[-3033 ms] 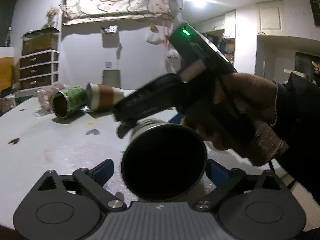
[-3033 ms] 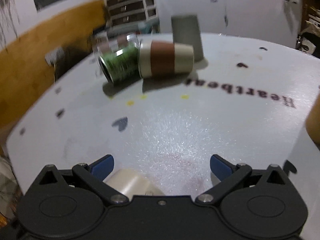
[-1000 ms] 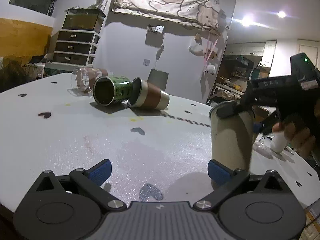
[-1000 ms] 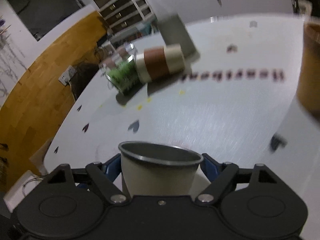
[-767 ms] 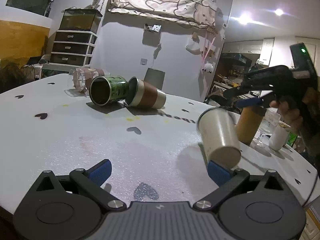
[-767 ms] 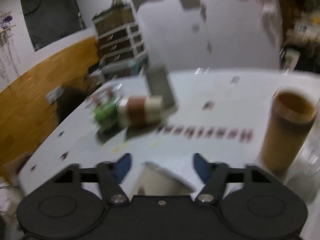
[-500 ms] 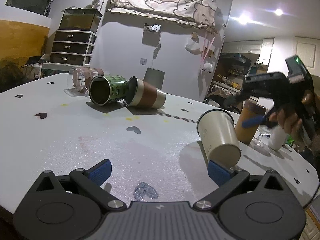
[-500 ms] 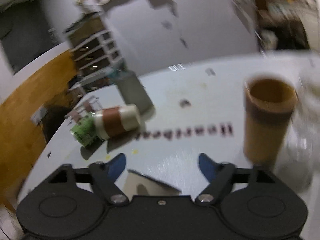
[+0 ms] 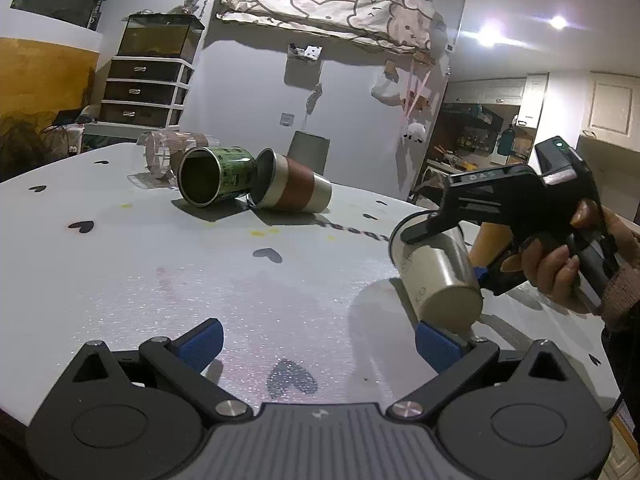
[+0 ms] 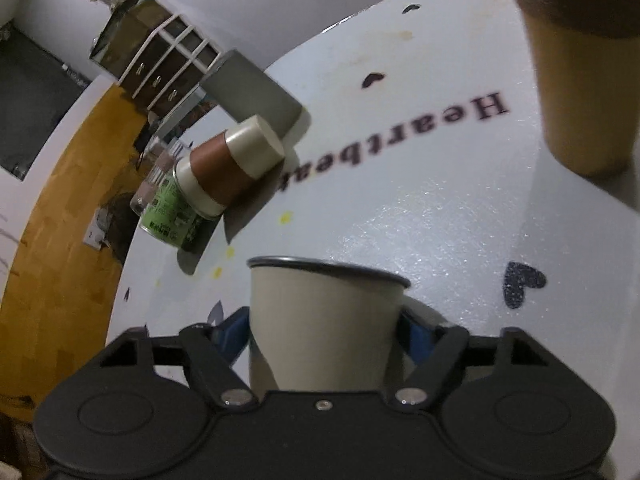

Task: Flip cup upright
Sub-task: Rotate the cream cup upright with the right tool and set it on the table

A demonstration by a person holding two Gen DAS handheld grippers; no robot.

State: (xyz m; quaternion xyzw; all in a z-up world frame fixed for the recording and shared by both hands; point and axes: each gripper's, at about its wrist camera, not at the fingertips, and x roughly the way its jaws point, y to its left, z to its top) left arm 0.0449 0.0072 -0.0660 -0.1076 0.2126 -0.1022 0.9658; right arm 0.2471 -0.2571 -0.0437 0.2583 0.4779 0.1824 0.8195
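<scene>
My right gripper (image 10: pixel 322 334) is shut on a cream metal cup (image 10: pixel 320 332); its dark rim points away from me. In the left wrist view the same cup (image 9: pixel 438 276) hangs tilted, base toward the camera, just above the white table (image 9: pixel 200 264), held by the right gripper (image 9: pixel 444 252). My left gripper (image 9: pixel 318 342) is open and empty, low over the table's near edge, with the cup just past its right fingertip.
A green can (image 9: pixel 214 176), a brown-banded cup (image 9: pixel 292 188) and a clear glass (image 9: pixel 160 156) lie on their sides at the far left. A grey cup (image 9: pixel 309 152) stands inverted behind them. A tall tan cup (image 10: pixel 580 60) stands upright at the right.
The cup tipped over out of the right gripper, which swung away. The right gripper has come back and shut on the tilted cup. The left gripper stayed put.
</scene>
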